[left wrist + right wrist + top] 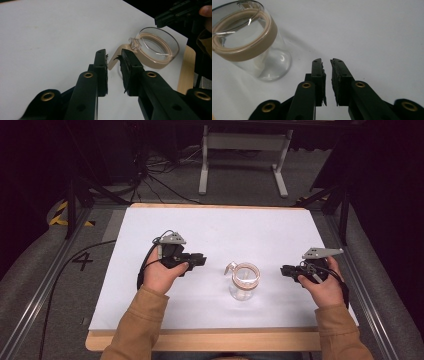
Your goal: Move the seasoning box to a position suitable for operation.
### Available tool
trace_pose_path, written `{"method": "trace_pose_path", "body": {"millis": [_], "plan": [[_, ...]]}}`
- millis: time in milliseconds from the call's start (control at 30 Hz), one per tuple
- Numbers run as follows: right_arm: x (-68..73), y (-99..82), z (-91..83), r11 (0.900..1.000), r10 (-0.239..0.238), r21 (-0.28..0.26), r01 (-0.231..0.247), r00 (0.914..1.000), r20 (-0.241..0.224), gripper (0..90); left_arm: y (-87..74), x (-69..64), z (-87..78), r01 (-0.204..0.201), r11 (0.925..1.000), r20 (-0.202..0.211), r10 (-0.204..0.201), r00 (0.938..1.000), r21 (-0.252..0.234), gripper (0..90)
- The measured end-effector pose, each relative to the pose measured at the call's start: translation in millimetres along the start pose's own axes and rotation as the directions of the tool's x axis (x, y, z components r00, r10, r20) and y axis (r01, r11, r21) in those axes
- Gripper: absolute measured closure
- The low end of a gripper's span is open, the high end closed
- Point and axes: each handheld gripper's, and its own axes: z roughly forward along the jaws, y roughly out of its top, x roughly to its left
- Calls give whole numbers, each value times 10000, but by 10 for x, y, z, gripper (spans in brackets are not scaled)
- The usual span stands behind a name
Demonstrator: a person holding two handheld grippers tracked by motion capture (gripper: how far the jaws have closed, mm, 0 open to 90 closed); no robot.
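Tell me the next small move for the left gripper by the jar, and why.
Probably ease the left gripper forward onto the tan tab of the glass jar's lid. Its jaws stand slightly apart and empty, aimed at that tab, which juts toward them. The right gripper waits empty on the jar's other side.

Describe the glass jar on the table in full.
The glass jar is clear and short, standing upright on the white table between the two tools. A tan seal ring circles its mouth, with a tab sticking out toward the left tool. A clear lid sits on top. It looks empty. Neither tool touches it.
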Motion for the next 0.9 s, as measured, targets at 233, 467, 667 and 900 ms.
{"method": "trace_pose_path", "body": {"millis": [233,467,667,900], "plan": [[42,-111,-24,9997,37,224,-37,10000,-3,802,89,-76,231,-339,9983,331,355,9988,-472,818],[137,-178,-46,9994,-163,322,162,9999,34,802,139,-196,473,-787,9952,716,827,9940,-579,860],[221,-192,-37,9985,-402,370,401,9992,19,801,136,-245,602,-1014,9942,641,1035,9926,-349,868],[340,-203,80,9963,-716,477,721,9974,-127,818,121,-246,679,-1018,9944,561,1033,9931,-290,871]]}}
